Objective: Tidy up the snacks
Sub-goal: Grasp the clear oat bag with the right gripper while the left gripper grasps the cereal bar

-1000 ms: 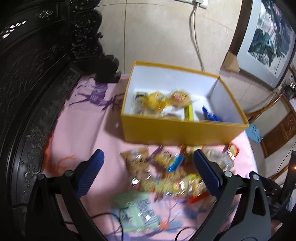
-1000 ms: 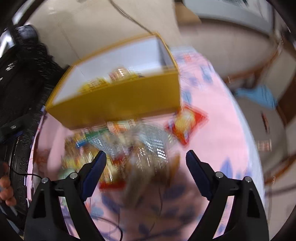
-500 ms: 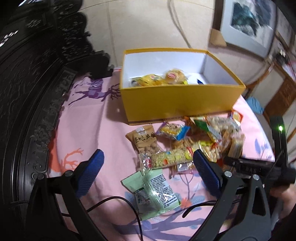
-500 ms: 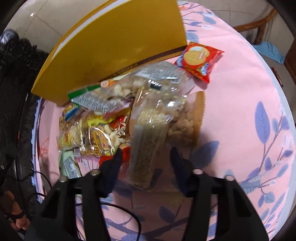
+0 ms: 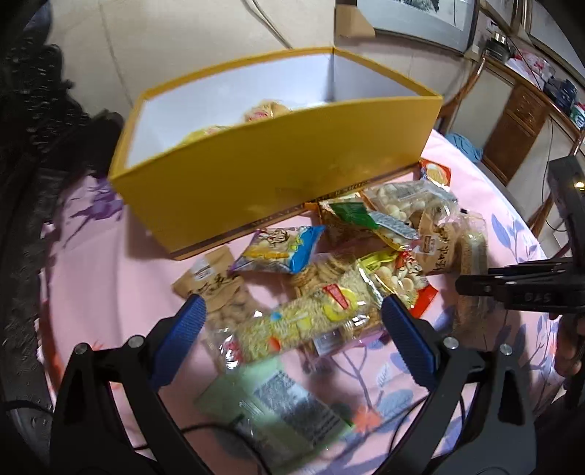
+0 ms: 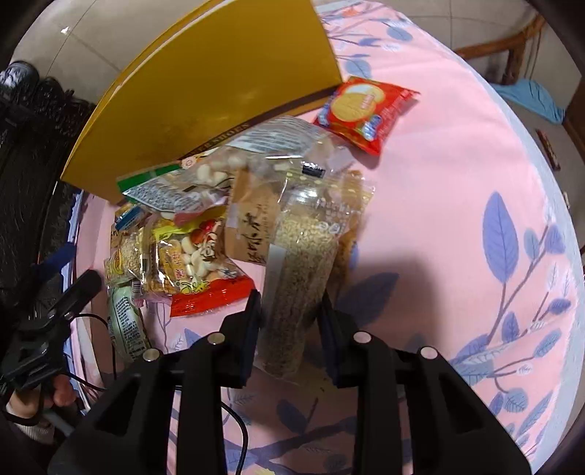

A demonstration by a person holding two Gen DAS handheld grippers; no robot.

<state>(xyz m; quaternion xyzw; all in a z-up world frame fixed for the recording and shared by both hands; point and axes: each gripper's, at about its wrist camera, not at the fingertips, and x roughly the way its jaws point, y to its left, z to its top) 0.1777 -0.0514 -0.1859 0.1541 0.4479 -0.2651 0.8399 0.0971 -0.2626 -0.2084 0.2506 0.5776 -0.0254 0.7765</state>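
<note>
Broadly, a pink cloth [image 6: 457,190] covered the table, and a yellow box [image 5: 278,175] with a few snacks inside stood at its far side. Just before the box lay a heap of snack packets [image 5: 329,270]. The left gripper [image 5: 290,329] hung wide open above a long yellow packet [image 5: 303,321]. The right gripper [image 6: 290,310] was closing its jaws on a clear grain packet [image 6: 303,252].

pink leaf-print cloth [image 6: 457,153] | framed picture [image 5: 416,22] on floor | blue rag [image 6: 533,97] | black cable [image 6: 239,427]
</note>
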